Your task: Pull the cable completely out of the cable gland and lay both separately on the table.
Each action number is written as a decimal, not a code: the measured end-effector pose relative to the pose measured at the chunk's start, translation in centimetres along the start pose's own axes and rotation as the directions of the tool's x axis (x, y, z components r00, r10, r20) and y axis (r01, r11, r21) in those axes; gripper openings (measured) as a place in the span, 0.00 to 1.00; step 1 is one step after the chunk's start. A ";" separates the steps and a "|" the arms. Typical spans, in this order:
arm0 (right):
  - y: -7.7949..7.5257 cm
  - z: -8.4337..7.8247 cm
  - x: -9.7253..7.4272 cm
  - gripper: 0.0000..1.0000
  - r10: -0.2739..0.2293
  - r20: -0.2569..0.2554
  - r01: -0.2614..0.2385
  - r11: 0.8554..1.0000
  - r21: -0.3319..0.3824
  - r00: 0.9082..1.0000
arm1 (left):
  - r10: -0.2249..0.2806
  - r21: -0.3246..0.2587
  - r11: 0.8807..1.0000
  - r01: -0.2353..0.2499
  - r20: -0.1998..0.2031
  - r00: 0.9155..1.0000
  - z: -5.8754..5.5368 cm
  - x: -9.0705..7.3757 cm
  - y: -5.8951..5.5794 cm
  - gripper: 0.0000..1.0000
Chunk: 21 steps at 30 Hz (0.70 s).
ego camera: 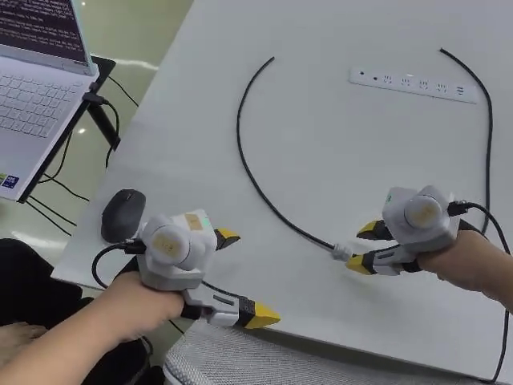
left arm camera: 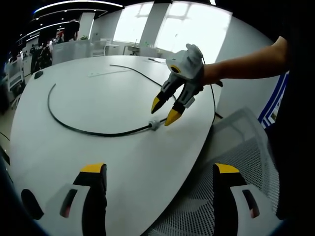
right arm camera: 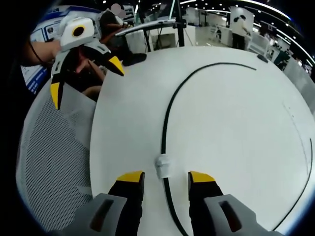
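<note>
Black cable (ego camera: 240, 152) lies curved on the white table (ego camera: 337, 48), gland (right arm camera: 163, 166) on its near end. My right gripper (ego camera: 362, 249) straddles the gland, fingers spread. Left gripper (ego camera: 248, 277) gapes wide, empty, at the table edge.

Left gripper (ego camera: 247, 277): held in the left hand (ego camera: 132, 309) at the near edge of the table (ego camera: 337, 128), forearm reaching in from below, jaws spread wide, yellow tips pointing right. Right gripper (ego camera: 362, 247): held in the right hand (ego camera: 469, 261) over the table towards its near right edge, jaws parted more narrowly, tips pointing left.
</note>
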State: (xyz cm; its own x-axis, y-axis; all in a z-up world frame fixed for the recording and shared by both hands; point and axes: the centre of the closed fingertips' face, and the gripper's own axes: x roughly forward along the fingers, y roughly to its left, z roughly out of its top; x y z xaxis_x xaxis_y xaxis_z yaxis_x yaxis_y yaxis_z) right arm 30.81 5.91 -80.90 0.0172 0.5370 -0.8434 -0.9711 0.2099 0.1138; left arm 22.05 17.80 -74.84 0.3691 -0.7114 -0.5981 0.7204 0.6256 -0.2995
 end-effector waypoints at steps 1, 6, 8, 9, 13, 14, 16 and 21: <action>0.0 0.0 0.1 0.31 0.003 -0.002 -0.003 1.000 -0.001 1.000 | -0.001 0.001 1.000 0.001 -0.002 1.000 -0.1 0.0 -0.1 0.89; 0.0 -0.2 0.7 0.25 0.018 -0.016 -0.018 1.000 -0.010 1.000 | -0.007 0.000 1.000 0.007 -0.011 1.000 -0.3 0.1 -0.1 0.88; -0.1 -0.3 0.8 0.23 0.022 -0.024 -0.022 1.000 0.000 0.999 | -0.007 0.002 1.000 0.007 -0.013 1.000 -0.3 0.1 -0.1 0.88; -0.1 -0.4 0.9 0.22 0.023 -0.024 -0.023 1.000 -0.002 0.999 | -0.007 0.002 1.000 0.007 -0.013 1.000 -0.3 0.1 -0.1 0.88; -0.1 -0.4 1.1 0.19 0.026 -0.028 -0.026 1.000 -0.011 0.999 | -0.007 -0.005 1.000 0.007 -0.017 1.000 -0.5 0.1 0.0 0.87; -0.1 -0.4 1.1 0.17 0.027 -0.030 -0.027 1.000 -0.011 0.999 | -0.007 -0.006 1.000 0.007 -0.017 1.000 -0.5 0.0 0.0 0.87; -0.1 -0.4 1.2 0.15 0.028 -0.029 -0.028 1.000 -0.013 0.999 | -0.007 -0.004 1.000 0.007 -0.019 1.000 -0.5 0.0 -0.1 0.87; 0.0 -0.3 1.2 0.11 0.026 -0.034 -0.027 0.999 -0.023 0.999 | -0.010 -0.006 1.000 0.009 -0.026 1.000 -0.8 0.0 -0.1 0.86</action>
State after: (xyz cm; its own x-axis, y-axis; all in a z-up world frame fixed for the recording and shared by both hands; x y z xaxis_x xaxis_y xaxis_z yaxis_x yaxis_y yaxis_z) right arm 30.77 6.31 -82.06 -0.0167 0.5142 -0.8575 -0.9764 0.1763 0.1247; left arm 21.52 17.99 -75.39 0.3467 -0.7088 -0.6143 0.7200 0.6209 -0.3099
